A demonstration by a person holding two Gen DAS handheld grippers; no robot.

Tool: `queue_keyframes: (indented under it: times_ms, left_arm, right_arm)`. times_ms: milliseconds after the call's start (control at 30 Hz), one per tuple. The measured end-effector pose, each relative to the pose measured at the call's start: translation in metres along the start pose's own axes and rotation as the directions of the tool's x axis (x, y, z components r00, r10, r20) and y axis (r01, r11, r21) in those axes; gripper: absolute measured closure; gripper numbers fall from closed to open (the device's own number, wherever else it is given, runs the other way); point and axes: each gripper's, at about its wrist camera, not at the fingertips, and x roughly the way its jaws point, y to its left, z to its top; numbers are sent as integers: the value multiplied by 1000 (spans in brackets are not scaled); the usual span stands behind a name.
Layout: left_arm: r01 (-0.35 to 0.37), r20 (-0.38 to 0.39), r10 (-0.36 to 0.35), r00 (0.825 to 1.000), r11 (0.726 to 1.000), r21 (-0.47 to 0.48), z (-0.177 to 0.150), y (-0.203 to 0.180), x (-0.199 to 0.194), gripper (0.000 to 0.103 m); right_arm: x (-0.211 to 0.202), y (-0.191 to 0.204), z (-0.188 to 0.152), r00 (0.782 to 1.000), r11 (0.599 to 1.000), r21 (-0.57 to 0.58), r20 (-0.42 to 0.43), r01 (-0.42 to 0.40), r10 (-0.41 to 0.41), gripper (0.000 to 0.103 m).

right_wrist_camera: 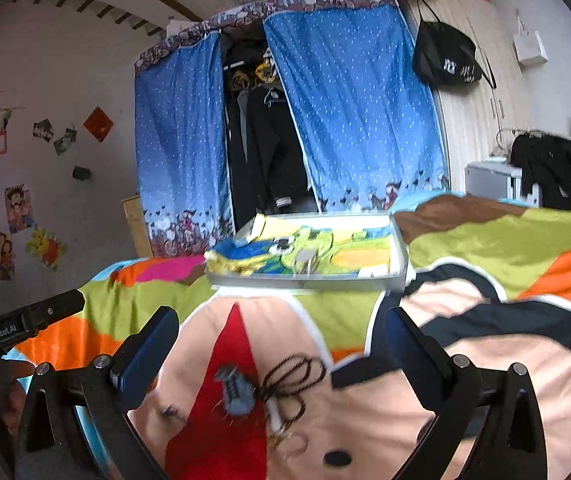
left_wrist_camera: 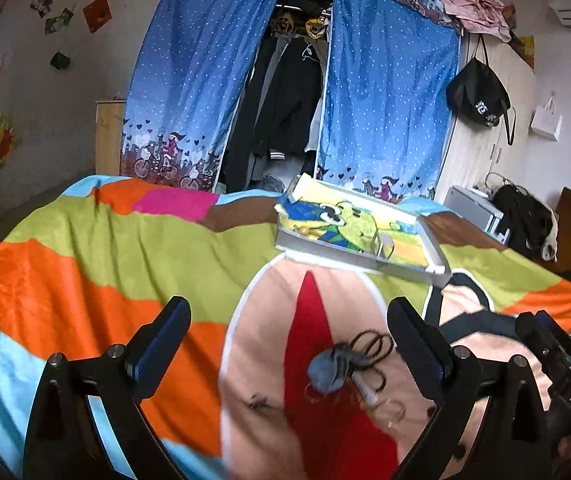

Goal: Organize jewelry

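A tangle of jewelry lies on the colourful blanket: a blue-grey pendant (left_wrist_camera: 325, 370) with dark cord loops (left_wrist_camera: 369, 346) and a pale clear ring (left_wrist_camera: 391, 410). The right wrist view shows the same pendant (right_wrist_camera: 237, 394), cord (right_wrist_camera: 293, 376) and ring (right_wrist_camera: 291, 442). My left gripper (left_wrist_camera: 289, 320) stands open just above and around the pile. My right gripper (right_wrist_camera: 281, 328) is also open, hovering over the same pile. A white shallow tray (left_wrist_camera: 345, 258) lined with a cartoon cloth sits farther back, a small metallic piece (left_wrist_camera: 383, 244) inside it; the tray (right_wrist_camera: 313, 280) is ahead in the right view too.
The bright striped blanket (left_wrist_camera: 85, 264) covers the bed. A small dark item (left_wrist_camera: 259, 402) lies left of the pile. The other gripper's body (left_wrist_camera: 557, 364) shows at the right edge, and in the right view at the left edge (right_wrist_camera: 17, 328). A blue curtained wardrobe (left_wrist_camera: 385, 92) stands behind.
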Motion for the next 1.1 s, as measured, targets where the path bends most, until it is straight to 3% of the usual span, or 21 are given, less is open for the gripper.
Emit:
queue_keyframes:
  times_ms: [300, 433, 567, 667, 800, 933, 1033, 1100]
  left_arm:
    - [-13, -132, 14, 991, 1000, 12, -35, 27, -20, 7]
    - [-4, -258, 5, 966, 1000, 3, -51, 38, -11, 7]
    - [18, -370, -20, 929, 1000, -8, -61, 41, 4, 7]
    - [41, -428, -35, 903, 999, 5, -66, 37, 16, 7]
    - [72, -467, -52, 883, 997, 25, -69, 33, 33, 7]
    - [92, -487, -77, 870, 996, 7, -72, 35, 51, 7]
    - [109, -507, -89, 857, 994, 10, -73, 35, 67, 7]
    - [126, -518, -103, 849, 992, 9, -74, 34, 75, 8]
  right_arm:
    - [-24, 10, -37, 989, 994, 100, -145, 44, -29, 0]
    - [-23, 9, -48, 972, 989, 117, -228, 87, -58, 0]
    - [-13, 8, -55, 952, 989, 117, -302, 86, -47, 0]
    - [1, 8, -60, 926, 990, 111, -377, 82, -34, 0]
    - [25, 7, -70, 867, 992, 82, -497, 99, -46, 0]
    - [53, -1, -83, 794, 990, 101, -608, 98, -16, 0]
    - [67, -6, -85, 771, 989, 123, -637, 80, 17, 4]
    - [76, -9, -86, 758, 989, 127, -651, 75, 26, 16]
